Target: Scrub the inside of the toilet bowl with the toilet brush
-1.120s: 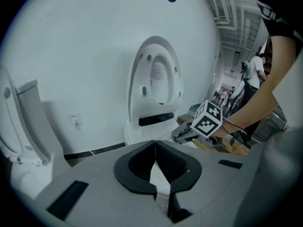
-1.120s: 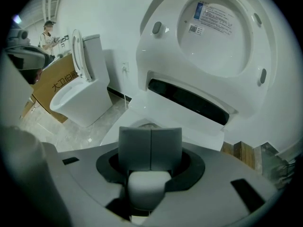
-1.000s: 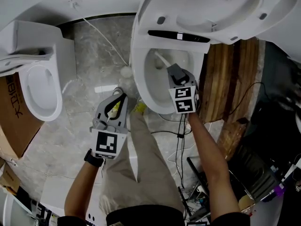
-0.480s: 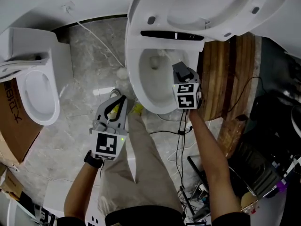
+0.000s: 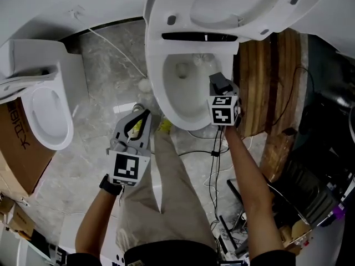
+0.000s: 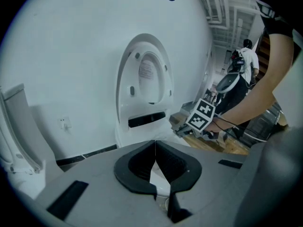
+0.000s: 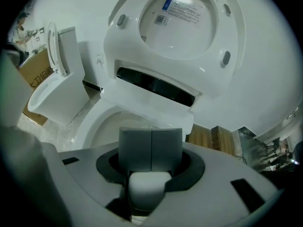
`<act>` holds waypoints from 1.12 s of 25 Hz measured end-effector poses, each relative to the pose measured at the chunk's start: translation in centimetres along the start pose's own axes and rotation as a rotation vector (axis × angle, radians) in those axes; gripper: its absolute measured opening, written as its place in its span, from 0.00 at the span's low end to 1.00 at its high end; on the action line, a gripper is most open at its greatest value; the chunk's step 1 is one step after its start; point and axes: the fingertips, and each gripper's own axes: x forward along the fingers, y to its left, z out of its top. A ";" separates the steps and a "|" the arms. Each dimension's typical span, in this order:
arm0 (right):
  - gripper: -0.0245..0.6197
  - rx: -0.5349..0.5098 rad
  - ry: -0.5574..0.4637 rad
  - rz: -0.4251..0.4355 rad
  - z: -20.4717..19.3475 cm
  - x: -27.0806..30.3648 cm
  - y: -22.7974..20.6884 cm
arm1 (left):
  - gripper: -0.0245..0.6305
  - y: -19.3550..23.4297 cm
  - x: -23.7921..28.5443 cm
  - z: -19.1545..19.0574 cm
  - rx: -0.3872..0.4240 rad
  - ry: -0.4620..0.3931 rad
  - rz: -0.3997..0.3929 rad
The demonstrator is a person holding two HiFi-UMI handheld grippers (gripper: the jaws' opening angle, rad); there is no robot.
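Your right gripper (image 5: 217, 82) has its jaws clamped on the toilet brush (image 7: 147, 186). The brush's long axis slants from the right rim of the toilet bowl (image 5: 157, 90) down toward the bowl's back. It has shifted rearward since a second ago. Your left gripper (image 5: 141, 116), jaws together and empty, hangs outside the front-left rim.

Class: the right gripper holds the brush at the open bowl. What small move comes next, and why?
Probably sweep the brush around the bowl's inner wall: the right gripper is shut on its handle over the right rim, with the lid up.
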 end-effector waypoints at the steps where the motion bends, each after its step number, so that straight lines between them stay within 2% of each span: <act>1: 0.29 0.005 0.006 -0.005 -0.3 -0.1 -0.1 | 0.07 -0.1 0.0 0.0 0.002 0.001 -0.005; 14: 0.29 0.069 0.051 -0.055 -3.1 -1.6 -1.1 | 0.07 -1.3 0.2 0.1 0.049 0.017 -0.066; 28: 0.29 0.116 0.135 -0.054 -8.2 -5.6 -0.6 | 0.07 -2.3 0.2 1.4 0.107 0.019 -0.121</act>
